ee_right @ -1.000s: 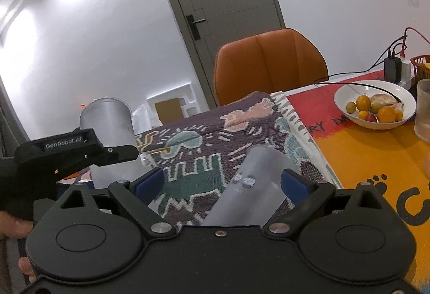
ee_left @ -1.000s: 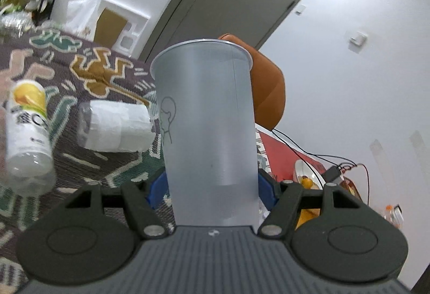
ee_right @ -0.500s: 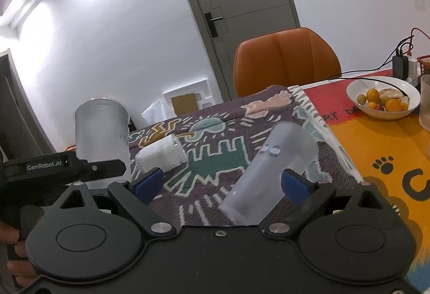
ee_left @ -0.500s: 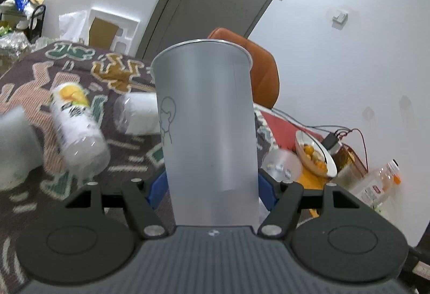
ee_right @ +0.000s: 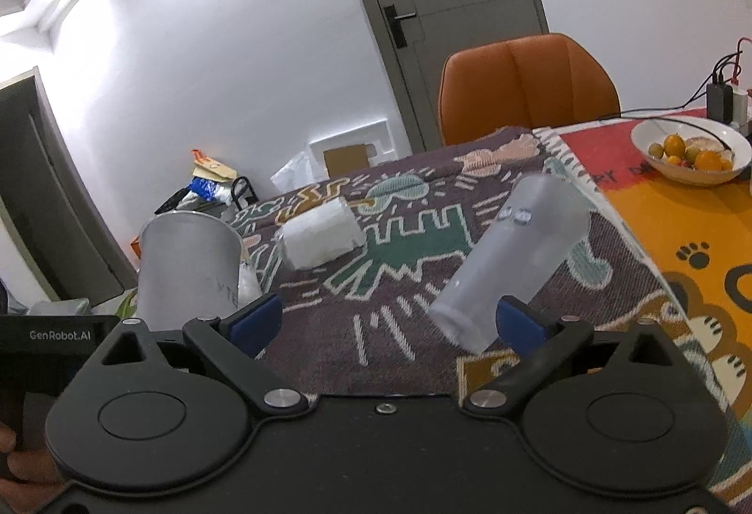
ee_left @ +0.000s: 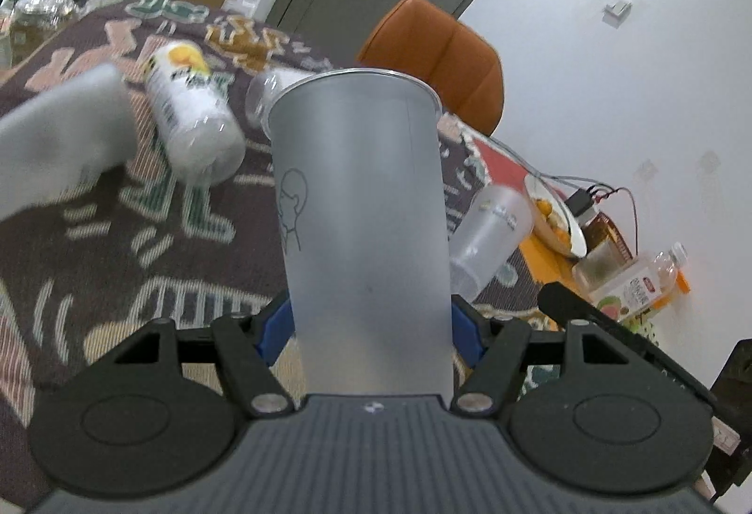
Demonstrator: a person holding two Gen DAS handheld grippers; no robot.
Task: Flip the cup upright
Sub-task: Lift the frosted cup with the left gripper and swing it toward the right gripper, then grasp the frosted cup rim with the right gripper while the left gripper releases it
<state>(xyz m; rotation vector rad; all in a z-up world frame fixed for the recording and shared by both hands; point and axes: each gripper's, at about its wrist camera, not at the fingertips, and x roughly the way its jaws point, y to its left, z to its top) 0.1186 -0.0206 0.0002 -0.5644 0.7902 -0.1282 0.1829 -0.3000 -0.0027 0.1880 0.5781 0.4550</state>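
My left gripper (ee_left: 371, 326) is shut on a frosted grey cup (ee_left: 362, 222) with a line-drawn face, held mouth up. The same cup (ee_right: 188, 269) shows at the left of the right wrist view, above the left gripper's body. A second frosted cup (ee_right: 512, 265) lies on its side on the patterned cloth (ee_right: 399, 293), its base toward me; it also shows in the left wrist view (ee_left: 489, 237). My right gripper (ee_right: 385, 321) is open and empty, its right fingertip (ee_right: 517, 321) just in front of that lying cup.
A clear cup with white paper inside (ee_right: 319, 237) and a labelled plastic bottle (ee_left: 192, 114) lie on the cloth. A fruit bowl (ee_right: 691, 157) and a juice bottle (ee_left: 634, 284) sit on the orange mat at right. An orange chair (ee_right: 526, 86) stands behind the table.
My left gripper has tilted down and drawn back with the cup, showing more of the table. My right gripper has pulled back from the lying cup, which now sits further from the fingers.
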